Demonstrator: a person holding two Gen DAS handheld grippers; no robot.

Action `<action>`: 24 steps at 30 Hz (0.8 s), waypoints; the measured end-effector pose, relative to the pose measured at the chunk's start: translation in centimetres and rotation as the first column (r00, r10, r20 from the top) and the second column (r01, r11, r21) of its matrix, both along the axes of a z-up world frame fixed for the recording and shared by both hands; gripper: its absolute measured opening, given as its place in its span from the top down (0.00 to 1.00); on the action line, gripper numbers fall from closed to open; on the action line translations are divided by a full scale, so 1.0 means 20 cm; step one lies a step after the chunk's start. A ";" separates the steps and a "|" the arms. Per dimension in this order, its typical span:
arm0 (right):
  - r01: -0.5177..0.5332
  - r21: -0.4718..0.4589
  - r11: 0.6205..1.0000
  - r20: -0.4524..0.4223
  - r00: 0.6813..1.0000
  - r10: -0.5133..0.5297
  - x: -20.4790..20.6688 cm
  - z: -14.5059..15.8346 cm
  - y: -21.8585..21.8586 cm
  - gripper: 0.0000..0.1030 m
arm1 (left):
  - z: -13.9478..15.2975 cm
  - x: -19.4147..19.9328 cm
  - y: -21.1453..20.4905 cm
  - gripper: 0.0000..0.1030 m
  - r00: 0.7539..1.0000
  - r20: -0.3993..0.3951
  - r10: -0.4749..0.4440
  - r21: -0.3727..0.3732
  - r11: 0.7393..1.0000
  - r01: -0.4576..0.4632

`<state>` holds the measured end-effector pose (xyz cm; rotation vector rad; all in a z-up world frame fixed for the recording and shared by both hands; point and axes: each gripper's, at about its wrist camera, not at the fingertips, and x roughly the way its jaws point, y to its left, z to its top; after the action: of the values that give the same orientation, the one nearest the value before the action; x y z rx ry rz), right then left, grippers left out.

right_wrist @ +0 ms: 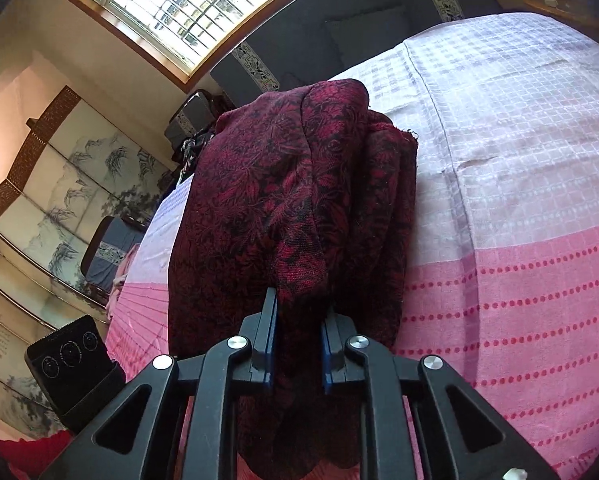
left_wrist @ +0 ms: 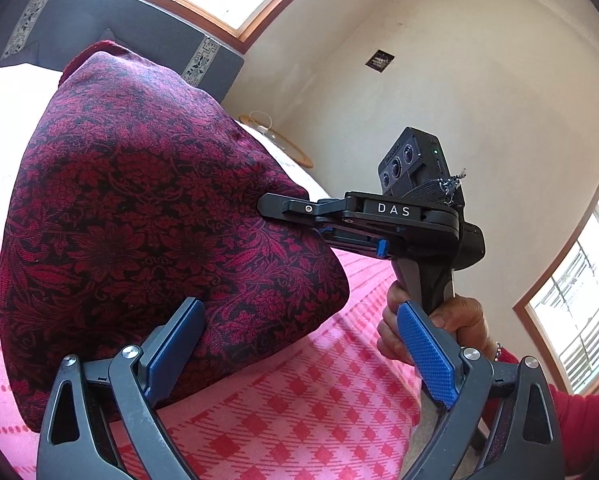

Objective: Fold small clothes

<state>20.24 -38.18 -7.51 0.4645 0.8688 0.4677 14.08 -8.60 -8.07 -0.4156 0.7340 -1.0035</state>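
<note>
- While my left gripper point(left_wrist: 299, 328) hangs with its fingers spread wide, nothing sits between the blue pads point(left_wrist: 429, 356); the left pad lies just beside the lower edge of the garment point(left_wrist: 139, 216).
- That garment, dark red with a black floral weave, is lifted in a bunched, tent-like fold above the pink checked bedspread point(left_wrist: 299, 392).
- Further right in the left wrist view, my right gripper point(left_wrist: 275, 206) reaches in from the side and its tips meet the cloth's right edge.
- Below it, my right hand point(left_wrist: 431, 332) wraps the handle, with a red sleeve point(left_wrist: 579, 420) behind.
- From the right wrist view, my right gripper point(right_wrist: 298, 308) is clamped on a thick gather of the garment point(right_wrist: 291, 192), the cloth filling the narrow gap between the pads and draping down past them.
- To the right, the bedspread point(right_wrist: 519, 280) turns from pink dotted stripes to pale squares farther off.
</note>
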 end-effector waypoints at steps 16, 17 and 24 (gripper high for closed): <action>0.112 0.069 0.991 0.022 0.993 -0.113 -0.10 -0.12 -0.10 0.88 | 0.05 -0.02 -0.03 0.06 1.000 -0.016 -0.023 0.073 0.997 0.024; 0.121 0.060 0.991 0.025 0.992 -0.122 -0.11 -0.11 -0.09 0.82 | 0.06 -0.02 -0.03 0.06 1.000 -0.023 -0.005 0.080 0.997 0.007; 0.153 -0.038 0.987 0.035 0.988 -0.152 -0.18 -0.10 -0.07 0.68 | 0.16 -0.04 -0.01 0.06 0.984 0.106 0.143 0.315 0.934 -0.169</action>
<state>16.68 -39.65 -9.60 0.4809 0.8041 0.3153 13.37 -8.87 -4.83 -0.1436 0.7637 -0.7289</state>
